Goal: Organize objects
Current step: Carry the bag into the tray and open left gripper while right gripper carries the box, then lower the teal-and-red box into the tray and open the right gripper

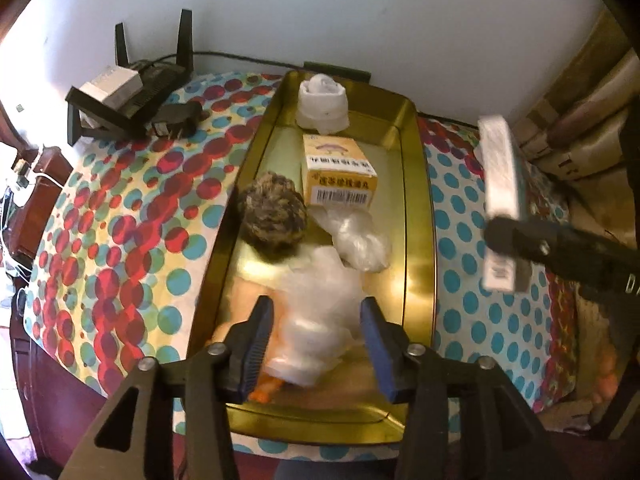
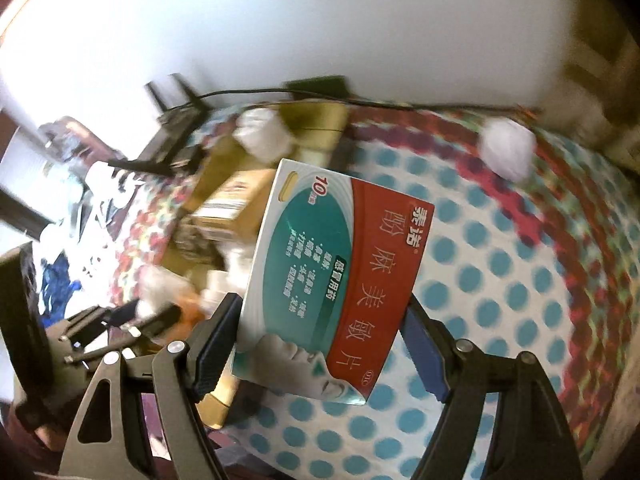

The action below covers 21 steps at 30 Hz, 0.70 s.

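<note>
A gold metal tray (image 1: 420,216) lies on a dotted cloth. In it are a white rolled sock (image 1: 323,102), a yellow medicine box (image 1: 338,170), a brown woolly ball (image 1: 272,210) and crumpled clear plastic bags (image 1: 324,312). My left gripper (image 1: 318,320) is open, its fingers on either side of the near plastic bag. My right gripper (image 2: 320,332) is shut on a flat red and green medicine box (image 2: 336,280), held above the cloth right of the tray. That box also shows edge-on in the left wrist view (image 1: 500,200).
A black router (image 1: 132,96) with a white box on it sits at the back left by the wall. A white crumpled wad (image 2: 506,152) lies on the cloth at the back right. Cardboard boxes (image 1: 580,120) stand at the right. The dresser edge is at the left.
</note>
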Tool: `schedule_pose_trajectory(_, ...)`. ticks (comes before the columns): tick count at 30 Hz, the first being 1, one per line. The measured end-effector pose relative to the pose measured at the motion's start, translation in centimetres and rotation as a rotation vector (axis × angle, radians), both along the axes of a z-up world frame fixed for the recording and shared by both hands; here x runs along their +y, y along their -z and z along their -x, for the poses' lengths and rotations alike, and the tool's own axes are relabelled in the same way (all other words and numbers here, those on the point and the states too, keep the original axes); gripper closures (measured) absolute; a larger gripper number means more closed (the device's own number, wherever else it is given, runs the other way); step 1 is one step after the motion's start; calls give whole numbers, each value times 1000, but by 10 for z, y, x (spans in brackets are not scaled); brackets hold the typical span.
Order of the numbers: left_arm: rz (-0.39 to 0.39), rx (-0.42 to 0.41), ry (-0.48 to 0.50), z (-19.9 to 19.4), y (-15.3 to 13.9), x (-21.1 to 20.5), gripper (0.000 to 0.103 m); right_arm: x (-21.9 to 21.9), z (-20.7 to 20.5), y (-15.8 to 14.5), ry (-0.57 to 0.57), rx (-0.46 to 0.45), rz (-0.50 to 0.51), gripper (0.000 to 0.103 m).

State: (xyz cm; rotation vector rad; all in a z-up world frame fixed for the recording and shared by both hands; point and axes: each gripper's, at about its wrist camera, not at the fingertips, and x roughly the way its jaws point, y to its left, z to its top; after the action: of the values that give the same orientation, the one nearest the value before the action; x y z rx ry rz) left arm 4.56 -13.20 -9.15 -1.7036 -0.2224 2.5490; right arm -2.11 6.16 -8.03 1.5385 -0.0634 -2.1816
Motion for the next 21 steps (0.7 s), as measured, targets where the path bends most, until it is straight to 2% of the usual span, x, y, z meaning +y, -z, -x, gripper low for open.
schedule_pose_trajectory(6, -25, -8, -31, -5, 0, -8, 54, -39, 4, -6, -97, 15, 6, 28)
schedule_pose_trajectory(10, -37, 28, -137, -13, -10, -31, 54, -57, 5, -4, -170, -17, 18, 27)
schedule_pose_trajectory(16, 0, 64, -260, -27, -22, -56, 54, -85, 8, 12, -252, -73, 19, 27)
schedule_pose_trajectory(21, 25, 82, -294, -31, -29, -63, 54, -108, 11, 23, -291, -78, -24, 27)
